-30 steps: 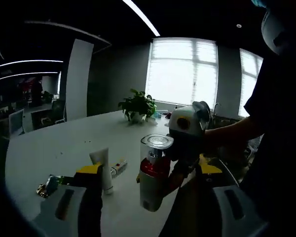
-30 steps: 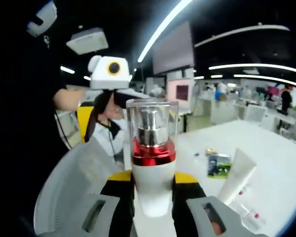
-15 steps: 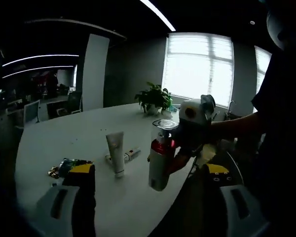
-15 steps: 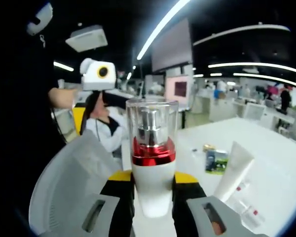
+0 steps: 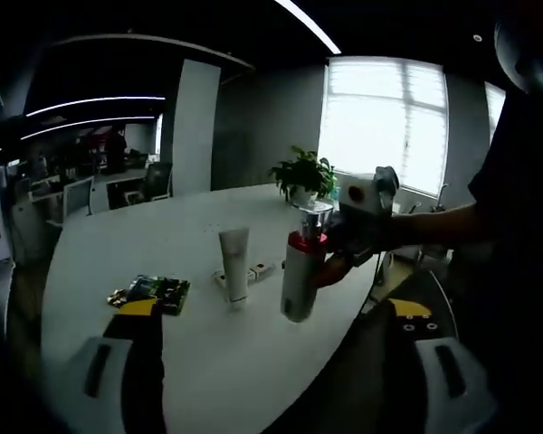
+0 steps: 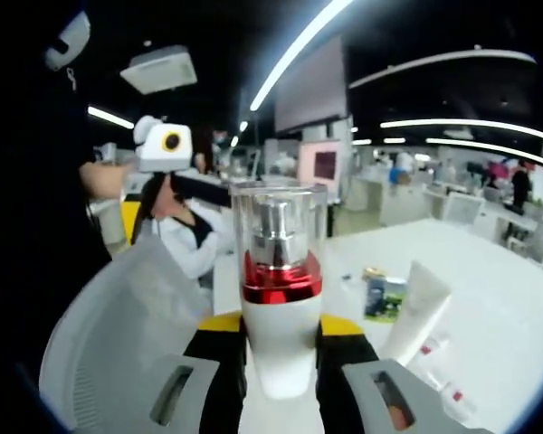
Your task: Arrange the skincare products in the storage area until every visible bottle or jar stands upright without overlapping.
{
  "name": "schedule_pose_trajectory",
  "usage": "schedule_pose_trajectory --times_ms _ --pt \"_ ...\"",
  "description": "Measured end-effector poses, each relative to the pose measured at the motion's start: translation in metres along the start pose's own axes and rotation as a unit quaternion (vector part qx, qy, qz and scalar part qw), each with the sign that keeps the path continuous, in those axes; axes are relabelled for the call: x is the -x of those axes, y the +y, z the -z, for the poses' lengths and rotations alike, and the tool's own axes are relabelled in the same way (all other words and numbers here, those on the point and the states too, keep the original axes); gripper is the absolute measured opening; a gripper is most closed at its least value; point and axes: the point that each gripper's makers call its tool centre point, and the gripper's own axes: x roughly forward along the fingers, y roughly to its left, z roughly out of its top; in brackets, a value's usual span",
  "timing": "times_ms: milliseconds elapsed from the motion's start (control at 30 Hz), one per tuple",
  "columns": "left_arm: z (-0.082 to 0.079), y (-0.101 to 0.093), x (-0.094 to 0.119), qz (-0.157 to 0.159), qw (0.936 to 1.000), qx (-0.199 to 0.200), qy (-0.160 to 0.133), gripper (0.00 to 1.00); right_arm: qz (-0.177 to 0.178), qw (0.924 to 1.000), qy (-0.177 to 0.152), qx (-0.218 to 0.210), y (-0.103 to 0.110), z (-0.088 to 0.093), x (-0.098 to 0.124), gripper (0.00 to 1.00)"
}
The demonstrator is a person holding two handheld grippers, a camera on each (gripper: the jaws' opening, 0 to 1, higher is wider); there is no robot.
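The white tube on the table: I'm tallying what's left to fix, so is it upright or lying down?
Upright. The white tube stands on its cap end on the white table, rising straight, beside small items lying flat.

Dim office, bright window — white table

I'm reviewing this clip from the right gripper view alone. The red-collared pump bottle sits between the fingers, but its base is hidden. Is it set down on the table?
Observer: No. The left gripper view shows the pump bottle held in the air above the white table, leaning a little.
Operator: Is the left gripper carrying anything?
Observer: Nothing. The left gripper is open, its fingers wide apart.
Operator: Is anything on the table outside my view?
Observer: A potted plant stands at the far end, by the window.
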Motion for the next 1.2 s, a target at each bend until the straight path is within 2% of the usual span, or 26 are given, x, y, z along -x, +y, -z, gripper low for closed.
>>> schedule_pose_trajectory --times_ms 333,767,967,1200 --pt "0.022 0.011 0.004 -0.019 0.9995 0.020 0.013 0.99 0.011 0.9999 0.010 -0.002 -0.013 0.016 -0.001 0.20" --pt "0.040 0.026 0.003 -0.046 0.9976 0.047 0.019 0.99 0.022 0.9996 0.015 -0.005 -0.033 0.034 -0.001 0.20" --pt "0.042 0.033 0.002 -0.060 0.9962 0.060 0.023 0.99 0.030 0.9993 0.018 -0.015 -0.046 0.046 0.003 0.20" --pt "0.051 0.038 0.002 -0.072 0.9947 0.060 0.041 0.97 0.037 0.9987 0.023 -0.024 -0.062 0.060 0.004 0.21"
